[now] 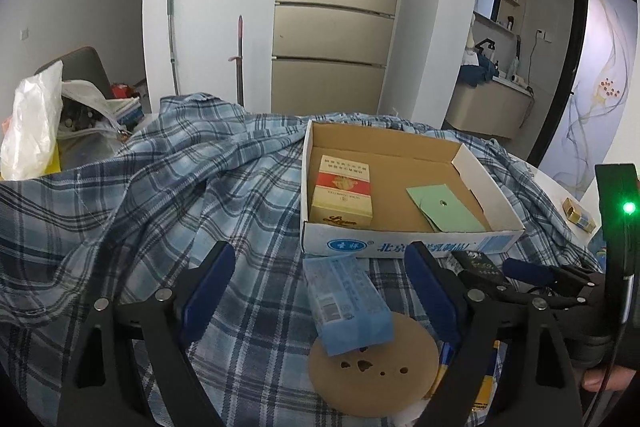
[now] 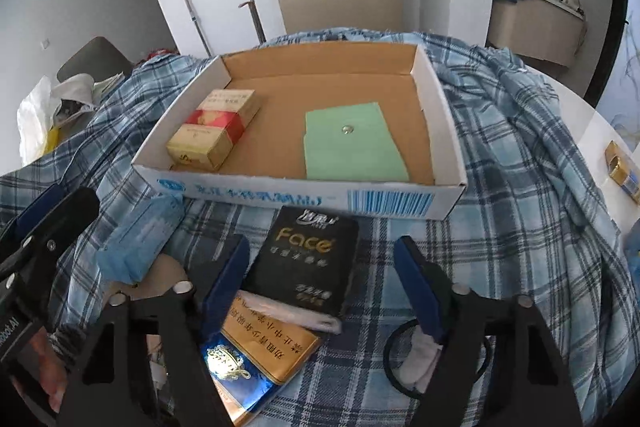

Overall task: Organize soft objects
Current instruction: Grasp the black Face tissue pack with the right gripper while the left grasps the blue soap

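Observation:
A shallow cardboard box (image 1: 404, 247) (image 2: 304, 193) sits on a blue plaid cloth (image 1: 160, 187) (image 2: 520, 147). Inside lie a red and cream pack (image 1: 342, 195) (image 2: 216, 131) and a green envelope (image 1: 444, 207) (image 2: 352, 147). A blue tissue pack (image 1: 346, 303) (image 2: 140, 239) lies in front of the box, on a tan disc (image 1: 372, 371). My left gripper (image 1: 320, 291) is open around the blue pack, not touching it. A black "Face" tissue pack (image 2: 308, 259) lies between the open jaws of my right gripper (image 2: 324, 291), over a gold and blue box (image 2: 256, 359).
A white plastic bag (image 1: 32, 131) and clutter stand at the far left. A small gold box (image 2: 622, 167) lies on the white table at the right. A black hair tie (image 2: 436, 359) on white tissue lies by my right finger. A fridge stands behind.

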A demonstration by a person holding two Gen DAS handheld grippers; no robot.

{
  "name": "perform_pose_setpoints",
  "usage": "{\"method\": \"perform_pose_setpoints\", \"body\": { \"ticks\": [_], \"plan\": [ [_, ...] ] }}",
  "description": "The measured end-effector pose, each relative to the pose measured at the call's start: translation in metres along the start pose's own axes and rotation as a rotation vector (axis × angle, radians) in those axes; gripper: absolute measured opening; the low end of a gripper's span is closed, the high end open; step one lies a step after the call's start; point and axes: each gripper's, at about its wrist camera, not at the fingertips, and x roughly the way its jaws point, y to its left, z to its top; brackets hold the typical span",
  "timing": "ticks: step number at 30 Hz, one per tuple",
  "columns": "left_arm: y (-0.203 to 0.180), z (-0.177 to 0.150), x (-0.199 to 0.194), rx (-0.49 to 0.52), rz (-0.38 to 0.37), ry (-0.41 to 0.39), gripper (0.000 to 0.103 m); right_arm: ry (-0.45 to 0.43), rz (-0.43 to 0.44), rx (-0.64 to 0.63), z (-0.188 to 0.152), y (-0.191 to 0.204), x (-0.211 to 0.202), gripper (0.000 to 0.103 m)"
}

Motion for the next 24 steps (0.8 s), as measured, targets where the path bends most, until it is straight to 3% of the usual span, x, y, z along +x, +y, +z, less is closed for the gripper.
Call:
{"method": "perform_pose_setpoints", "body": {
  "ticks": [2, 3, 10, 18, 24],
  "plan": [
    [-0.001, 0.000, 0.003, 0.004, 0.002, 0.017, 0.088, 0.016, 0.000, -0.009, -0.002, 0.001, 0.003, 0.048],
    [-0.002, -0.001, 0.006, 0.009, 0.003, 0.027, 0.088, 0.023, -0.004, -0.010, -0.003, 0.001, 0.004, 0.047],
    [-0.009, -0.002, 0.024, 0.038, 0.004, 0.116, 0.081, -0.015, -0.013, 0.004, -0.005, -0.003, -0.004, 0.045],
    [-0.007, -0.007, 0.038, 0.031, -0.017, 0.186, 0.072, -0.263, -0.066, -0.045, -0.002, 0.002, -0.041, 0.045],
    [-0.012, -0.009, 0.045, 0.056, -0.053, 0.225, 0.065, -0.351, -0.095, -0.078, -0.005, 0.008, -0.059, 0.045]
  ]
}}
